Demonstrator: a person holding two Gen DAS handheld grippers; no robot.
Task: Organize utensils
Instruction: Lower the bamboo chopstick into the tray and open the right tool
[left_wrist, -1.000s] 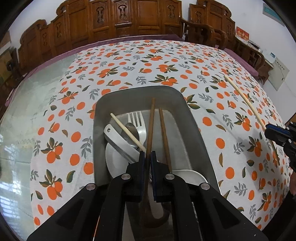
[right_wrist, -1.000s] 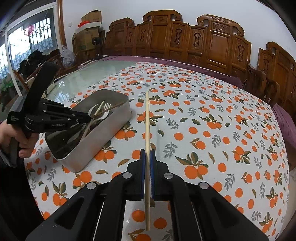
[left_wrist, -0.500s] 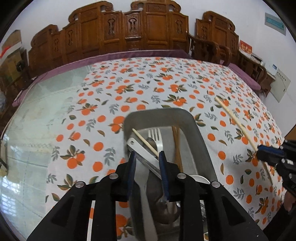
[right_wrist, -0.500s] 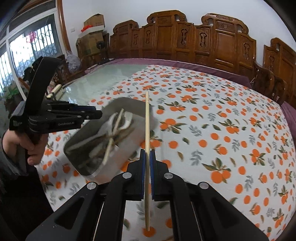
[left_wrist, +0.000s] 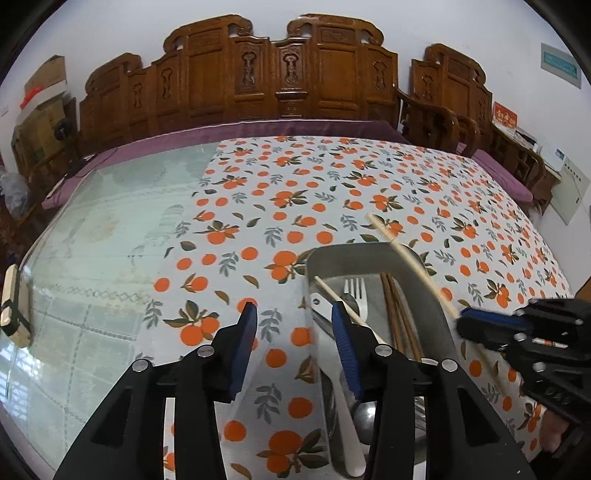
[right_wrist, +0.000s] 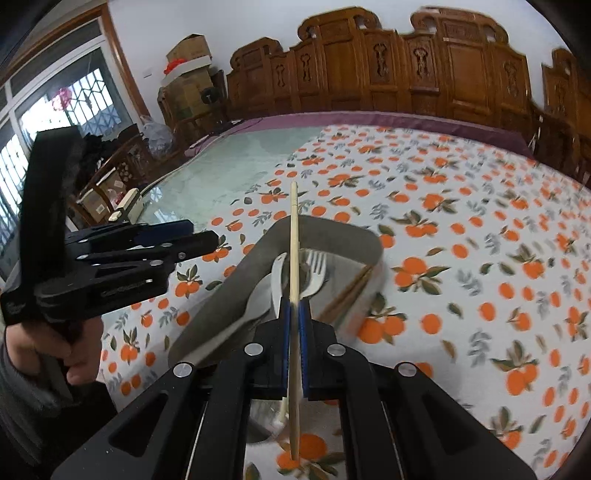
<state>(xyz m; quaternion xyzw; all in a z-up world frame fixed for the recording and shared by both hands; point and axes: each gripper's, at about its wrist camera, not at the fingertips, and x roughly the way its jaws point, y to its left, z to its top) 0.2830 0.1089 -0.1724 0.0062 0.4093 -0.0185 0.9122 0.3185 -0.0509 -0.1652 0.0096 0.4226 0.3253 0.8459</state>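
The right tool (right_wrist: 294, 306) is clamped on a pale chopstick (right_wrist: 293, 236), holding it over the metal tray (right_wrist: 332, 230) on the orange-patterned worktop (right_wrist: 461, 258). The left tool (left_wrist: 293, 325) holds nothing; its jaws have just been opening and stand partly apart over the tray's left edge. A fork (left_wrist: 356, 291), white spoons (left_wrist: 343, 406) and dark chopsticks (left_wrist: 397, 314) lie in the tray.

No legible text anywhere.

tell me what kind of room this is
Probably a home dining room: a large table under an orange-print tablecloth, carved wooden chairs along the wall, and a metal tray of utensils.
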